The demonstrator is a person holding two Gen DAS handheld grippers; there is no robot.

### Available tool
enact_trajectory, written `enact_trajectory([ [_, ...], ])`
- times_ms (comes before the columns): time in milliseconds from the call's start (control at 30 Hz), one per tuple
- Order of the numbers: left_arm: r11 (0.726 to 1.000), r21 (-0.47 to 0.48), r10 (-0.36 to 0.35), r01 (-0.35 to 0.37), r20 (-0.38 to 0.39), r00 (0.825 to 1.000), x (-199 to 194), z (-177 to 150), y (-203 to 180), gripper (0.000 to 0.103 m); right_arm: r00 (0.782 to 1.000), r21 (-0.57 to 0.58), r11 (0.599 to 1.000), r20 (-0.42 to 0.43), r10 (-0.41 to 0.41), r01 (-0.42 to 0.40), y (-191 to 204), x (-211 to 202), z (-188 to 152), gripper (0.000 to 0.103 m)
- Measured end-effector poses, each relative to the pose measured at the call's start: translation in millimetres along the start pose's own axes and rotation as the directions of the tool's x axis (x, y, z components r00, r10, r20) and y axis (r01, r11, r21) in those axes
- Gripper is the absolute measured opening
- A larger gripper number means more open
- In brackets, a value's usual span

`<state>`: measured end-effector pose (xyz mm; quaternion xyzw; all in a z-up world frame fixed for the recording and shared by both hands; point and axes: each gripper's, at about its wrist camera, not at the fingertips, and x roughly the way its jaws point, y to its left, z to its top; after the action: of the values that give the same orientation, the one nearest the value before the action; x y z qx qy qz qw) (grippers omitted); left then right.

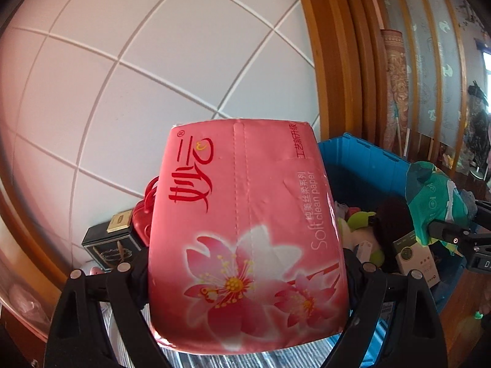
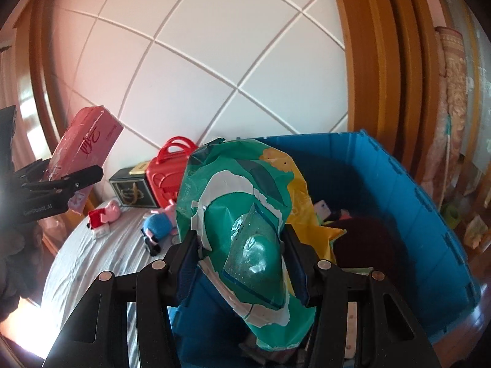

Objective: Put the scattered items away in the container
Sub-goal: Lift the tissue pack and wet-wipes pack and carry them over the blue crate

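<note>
The left tongs (image 1: 245, 276) are gripping a pink plastic-wrapped pack of tissue paper with a flower print (image 1: 242, 233), which is filling the centre of the left wrist view; the jaws are standing wide because the pack is broad. The right tongs (image 2: 242, 263) are clamping a crumpled green and white plastic packet (image 2: 245, 239) at a narrower setting, in the centre of the right wrist view.

The blue plastic crate (image 2: 423, 202), the container, is occupying the right half of both views. It is already holding several things: a dark fuzzy item, a yellow piece and a small pale box, as far as can be told. The green packet is hanging at the crate's near rim, while the pink pack is being carried to the left of the crate, not yet over it.

Still lying outside, at centre left of the right wrist view, are a red toy suitcase with a handle (image 2: 168, 171), a dark box with gold trim (image 2: 132, 190), and two small plush pig toys, one in red (image 2: 102, 213) and one in blue (image 2: 159, 224), on the striped bed sheet (image 2: 92, 260).

Judged from this, the task is partly done: two items are in transit, at least four are waiting.
</note>
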<state>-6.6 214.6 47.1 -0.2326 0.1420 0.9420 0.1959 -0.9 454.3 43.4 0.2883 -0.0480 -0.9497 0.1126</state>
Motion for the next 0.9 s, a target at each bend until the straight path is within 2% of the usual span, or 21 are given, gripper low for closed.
enact_trajectory([
  [233, 0.994, 0.052, -0.096, 0.095, 0.015, 0.995, 11, 36, -54, 0.09, 0.998, 0.036, 0.998, 0.003, -0.058, 0.058, -39, -8, -1, 0.051],
  [400, 0.988, 0.065, -0.141, 0.141, 0.005, 0.99, 25, 56, -77, 0.09, 0.996, 0.048, 0.995, 0.002, -0.085, 0.085, -56, -7, 0, 0.051],
  [667, 0.98, 0.088, -0.176, 0.178, -0.026, 0.984, 63, 70, -110, 0.09, 0.994, 0.078, 0.991, -0.006, -0.113, 0.113, -85, -6, -3, 0.051],
  [900, 0.974, 0.103, -0.197, 0.2, -0.038, 0.98, 77, 74, -124, 0.09, 0.992, 0.097, 0.987, -0.015, -0.125, 0.126, -107, 3, 0, 0.051],
])
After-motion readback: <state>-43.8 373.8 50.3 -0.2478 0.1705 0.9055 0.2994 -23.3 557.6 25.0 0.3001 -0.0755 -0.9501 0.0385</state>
